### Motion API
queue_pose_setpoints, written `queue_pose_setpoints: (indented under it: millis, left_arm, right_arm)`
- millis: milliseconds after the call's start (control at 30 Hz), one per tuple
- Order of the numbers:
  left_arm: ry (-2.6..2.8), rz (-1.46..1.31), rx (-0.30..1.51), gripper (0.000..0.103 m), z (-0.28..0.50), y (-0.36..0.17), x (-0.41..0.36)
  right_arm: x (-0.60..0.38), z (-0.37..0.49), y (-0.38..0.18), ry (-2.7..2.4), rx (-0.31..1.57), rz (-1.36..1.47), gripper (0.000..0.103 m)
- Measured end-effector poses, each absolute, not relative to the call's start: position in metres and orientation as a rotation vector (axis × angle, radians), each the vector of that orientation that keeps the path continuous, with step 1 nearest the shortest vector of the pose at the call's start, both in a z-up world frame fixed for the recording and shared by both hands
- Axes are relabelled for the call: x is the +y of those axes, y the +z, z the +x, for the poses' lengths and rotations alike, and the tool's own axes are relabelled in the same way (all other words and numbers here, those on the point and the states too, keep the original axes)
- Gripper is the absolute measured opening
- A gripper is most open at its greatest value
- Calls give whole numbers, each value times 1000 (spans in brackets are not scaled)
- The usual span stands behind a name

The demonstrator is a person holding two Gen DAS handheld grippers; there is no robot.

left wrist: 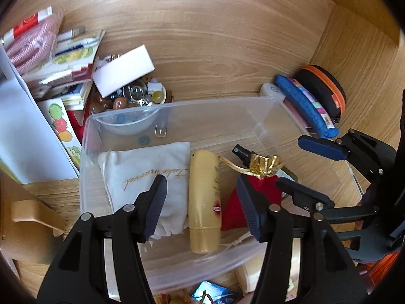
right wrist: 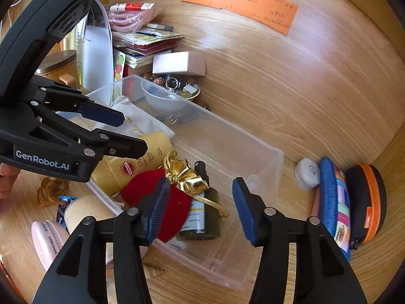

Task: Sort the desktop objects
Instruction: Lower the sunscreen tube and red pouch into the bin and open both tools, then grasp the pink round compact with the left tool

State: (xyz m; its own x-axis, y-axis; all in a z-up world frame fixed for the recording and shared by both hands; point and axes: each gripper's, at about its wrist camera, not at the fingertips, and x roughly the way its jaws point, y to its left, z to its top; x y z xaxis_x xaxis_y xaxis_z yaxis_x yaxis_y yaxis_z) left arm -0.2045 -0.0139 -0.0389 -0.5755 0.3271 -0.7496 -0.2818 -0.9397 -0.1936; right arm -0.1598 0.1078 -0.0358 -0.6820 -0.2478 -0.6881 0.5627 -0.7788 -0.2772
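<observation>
Nearest to us, both tools hang above the clear plastic bin (left wrist: 177,111) with their jaws spread and nothing between them: the left gripper (left wrist: 202,202) over the cream sunscreen tube (left wrist: 204,202), the right gripper (right wrist: 201,210) over the red velvet pouch (right wrist: 157,202) with its gold foil top (right wrist: 187,174). We judge the first risk to be right here: the two grippers sit close together over the same small bin, so if both descend at once their fingers could knock together or shove the bin along the wooden desk (left wrist: 202,38). The pouch lies partly on a dark green spray bottle (right wrist: 211,215), so a pinch on the soft velvet could drag the bottle with it or catch only the gold cord. The smooth tube touches the white drawstring bag (left wrist: 146,174) to its left, and a closing finger could snag that cloth. Loose items near the bin's near wall, a pink comb (right wrist: 48,238) and what may be a cream jar, though we see it poorly, could get bumped. Further off, a bowl of glass beads (left wrist: 131,98) stands just beyond the bin's far left corner with a white box (left wrist: 124,69) resting on it; a push on the bin could spill them. At the far right, a blue pencil case (right wrist: 331,202) and an orange-trimmed black zip case (right wrist: 367,200) wait unsorted, well apart from both grippers.
</observation>
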Motion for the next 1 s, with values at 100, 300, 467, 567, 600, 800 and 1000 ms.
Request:
queue_pose_setpoints:
  millis: [100, 300, 467, 567, 600, 800, 1000]
  left_arm:
    - [2532, -1191, -72, 60, -197, -32, -14]
    - [2562, -1164, -60, 61, -180, -22, -17]
    - [2587, -1142, -59, 61, -159, -15, -23]
    - [2608, -1132, -62, 73, -146, -13, -27]
    - [2620, -1120, -63, 74, -140, -12, -28]
    - [2646, -1102, -50, 74, -111, -9, -29]
    - [2650, -1124, -50, 74, -87, -16, -32]
  right_arm:
    - [111, -155, -32, -2451, 660, 893, 48]
    - [119, -139, -22, -2484, 640, 865, 50]
    - [123, -123, -13, -2506, 639, 823, 55]
    - [125, -113, -10, -2512, 637, 808, 56]
    - [126, -108, -9, -2514, 636, 804, 56]
    - [132, -86, -8, -2522, 617, 795, 57]
    - [138, -63, -12, -2520, 581, 794, 61]
